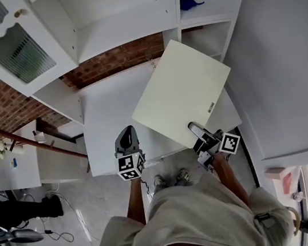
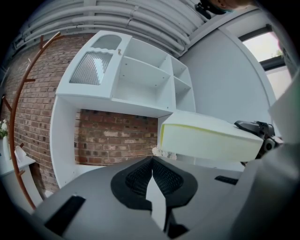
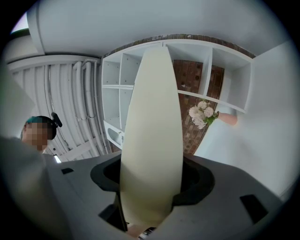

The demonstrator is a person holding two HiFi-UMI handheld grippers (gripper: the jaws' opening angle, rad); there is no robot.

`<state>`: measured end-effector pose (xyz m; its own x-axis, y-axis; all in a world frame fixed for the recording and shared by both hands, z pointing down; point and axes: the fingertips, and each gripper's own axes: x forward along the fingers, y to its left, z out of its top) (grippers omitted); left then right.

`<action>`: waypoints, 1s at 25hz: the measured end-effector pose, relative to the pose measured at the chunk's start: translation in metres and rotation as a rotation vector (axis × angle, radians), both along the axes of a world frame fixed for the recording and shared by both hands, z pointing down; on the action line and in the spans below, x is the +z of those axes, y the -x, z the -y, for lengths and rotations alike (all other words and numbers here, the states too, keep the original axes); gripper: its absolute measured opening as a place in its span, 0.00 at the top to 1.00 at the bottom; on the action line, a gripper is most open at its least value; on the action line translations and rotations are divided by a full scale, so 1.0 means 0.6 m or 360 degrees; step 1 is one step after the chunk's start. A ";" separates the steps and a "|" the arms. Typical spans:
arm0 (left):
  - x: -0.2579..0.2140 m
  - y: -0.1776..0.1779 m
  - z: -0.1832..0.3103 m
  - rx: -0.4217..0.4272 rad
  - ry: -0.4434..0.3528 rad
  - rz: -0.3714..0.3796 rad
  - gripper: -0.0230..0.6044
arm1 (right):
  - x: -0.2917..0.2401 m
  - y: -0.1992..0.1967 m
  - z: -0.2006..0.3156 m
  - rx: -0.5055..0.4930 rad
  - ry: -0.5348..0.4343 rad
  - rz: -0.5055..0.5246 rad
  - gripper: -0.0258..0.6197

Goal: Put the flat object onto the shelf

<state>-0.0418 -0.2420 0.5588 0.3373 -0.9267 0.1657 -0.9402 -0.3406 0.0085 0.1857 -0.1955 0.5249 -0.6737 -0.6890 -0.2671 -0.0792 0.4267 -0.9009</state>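
pale cream flat rectangular board (image 1: 181,93): thick, matte, plain faces, with a small dark print strip near one edge. it is held in the air over the white table (image 1: 106,115), in front of the white open shelf unit (image 1: 119,15), one corner toward the shelves. right gripper (image 1: 194,127) fingers clamped on its near edge. left gripper (image 1: 126,132) fingers together, nothing between them, beside the board and apart from it.

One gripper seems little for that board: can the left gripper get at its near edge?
Probably yes: the left gripper, shut and empty, is beside the board with nothing between; it must open first.
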 end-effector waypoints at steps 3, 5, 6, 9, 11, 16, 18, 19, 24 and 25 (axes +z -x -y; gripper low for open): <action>0.000 0.010 0.001 0.0009 0.0002 -0.0010 0.94 | -0.034 0.004 0.001 0.0029 -0.0013 0.0075 0.52; -0.001 0.018 0.002 0.0017 0.0001 -0.0018 0.94 | -0.056 0.007 0.004 0.0053 -0.0023 0.0133 0.52; -0.001 0.023 0.003 0.0022 0.0000 -0.0021 0.94 | -0.066 0.009 0.005 0.0068 -0.0030 0.0152 0.52; -0.001 0.037 0.002 0.0033 0.0000 -0.0029 0.94 | -0.087 0.016 0.010 0.0120 -0.0037 0.0170 0.52; 0.000 0.046 0.000 0.0036 0.0002 -0.0036 0.94 | -0.098 0.022 0.012 0.0146 -0.0039 0.0156 0.52; -0.003 0.063 -0.008 0.0041 -0.0005 -0.0053 0.94 | -0.130 0.034 0.014 0.0181 -0.0083 0.0093 0.52; -0.002 0.071 -0.011 0.0040 -0.0009 -0.0063 0.94 | -0.143 0.044 0.018 0.0176 -0.0088 0.0090 0.52; -0.002 0.075 -0.012 0.0039 -0.0008 -0.0067 0.94 | -0.150 0.050 0.021 0.0168 -0.0086 0.0100 0.52; 0.001 0.099 -0.014 0.0025 -0.0002 -0.0084 0.94 | -0.189 0.083 0.041 0.0130 -0.0074 0.0138 0.52; 0.001 0.103 -0.014 0.0023 -0.0002 -0.0088 0.94 | -0.196 0.089 0.045 0.0128 -0.0075 0.0132 0.52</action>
<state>-0.1037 -0.2337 0.5593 0.3591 -0.9219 0.1453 -0.9333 -0.3540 0.0599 0.1323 -0.2226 0.4075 -0.5912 -0.7252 -0.3530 -0.0407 0.4640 -0.8849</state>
